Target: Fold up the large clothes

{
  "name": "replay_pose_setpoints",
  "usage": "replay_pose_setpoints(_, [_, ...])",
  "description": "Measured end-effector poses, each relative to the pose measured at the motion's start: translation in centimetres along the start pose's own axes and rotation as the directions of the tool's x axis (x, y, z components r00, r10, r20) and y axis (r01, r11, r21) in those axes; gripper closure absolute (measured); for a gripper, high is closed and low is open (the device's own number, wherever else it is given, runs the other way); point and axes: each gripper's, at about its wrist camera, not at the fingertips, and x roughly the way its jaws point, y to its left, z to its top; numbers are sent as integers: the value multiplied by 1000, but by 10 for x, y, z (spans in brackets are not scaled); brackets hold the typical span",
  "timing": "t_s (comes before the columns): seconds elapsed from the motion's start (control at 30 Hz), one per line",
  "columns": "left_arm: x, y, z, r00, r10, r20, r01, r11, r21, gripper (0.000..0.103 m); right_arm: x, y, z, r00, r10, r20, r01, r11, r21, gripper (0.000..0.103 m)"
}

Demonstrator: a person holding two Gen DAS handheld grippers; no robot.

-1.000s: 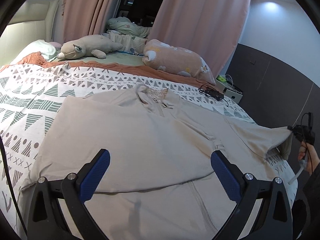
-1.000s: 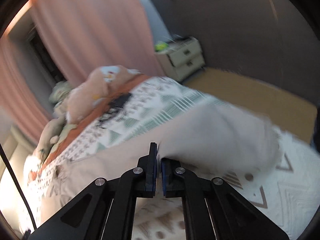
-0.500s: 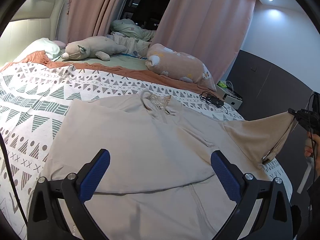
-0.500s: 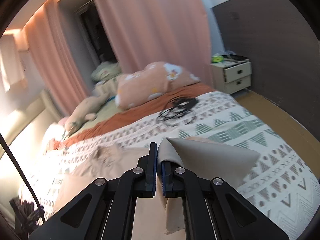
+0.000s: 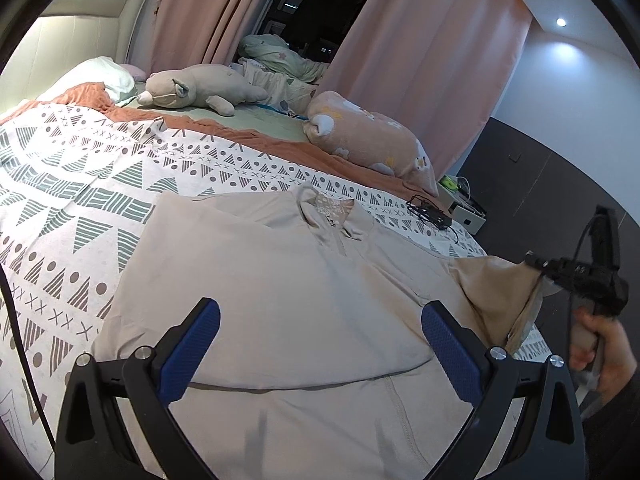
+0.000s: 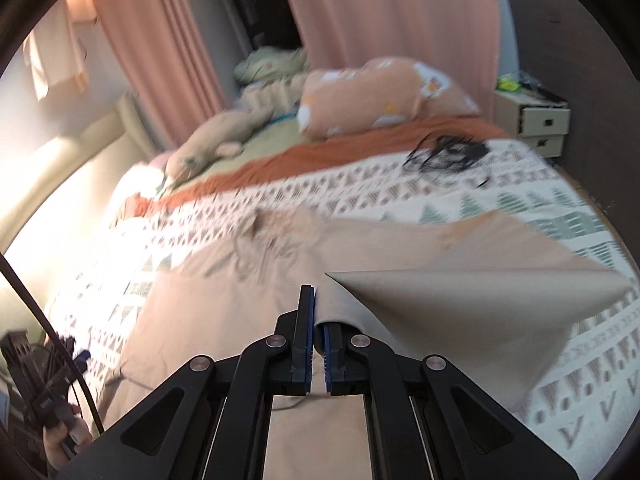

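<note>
A large beige collared shirt [image 5: 280,292] lies spread flat on the white bedspread with grey and brown geometric patterns [image 5: 80,184]. The left gripper [image 5: 320,336] hovers above the shirt's lower part with its blue-padded fingers [image 5: 192,344] spread wide, grasping nothing. The right gripper [image 6: 316,344] is clenched on the shirt's right sleeve [image 6: 460,304], lifting it off the bedspread and over toward the shirt's body. A pink printed pillow [image 5: 368,140] and a beige plush animal [image 5: 200,88] lie near the headboard.

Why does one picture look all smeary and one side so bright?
Right wrist view: motion blur smears the bed cover and shirt, while strong light washes out the headboard. Left wrist view: sharp, evenly lit, edges curved by the fisheye lens.
</note>
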Motion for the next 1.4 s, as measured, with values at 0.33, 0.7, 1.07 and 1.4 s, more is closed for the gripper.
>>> replay_pose_setpoints(0.33, [4,6,0,1000,13,-23,-13,1000,-9,0,94,18,-23,975,-2,-224,1,1000,-4,93])
replay_pose_setpoints(0.7, [6,4,-3,999,19,-29,-19,1000,-5,0,15,-58,-26,982,-44,-182,65,992,108,5])
replay_pose_setpoints(1.07, [1,12,-2,998,42,-36,-43,999,-13,0,60,-134,-45,943,-155,-295,241,929,280,17])
replay_pose_setpoints(1.4, [-46,29,1,994,105,-7,-105,994,34,0,91,-104,-40,915,-236,-328,327,909,257,75])
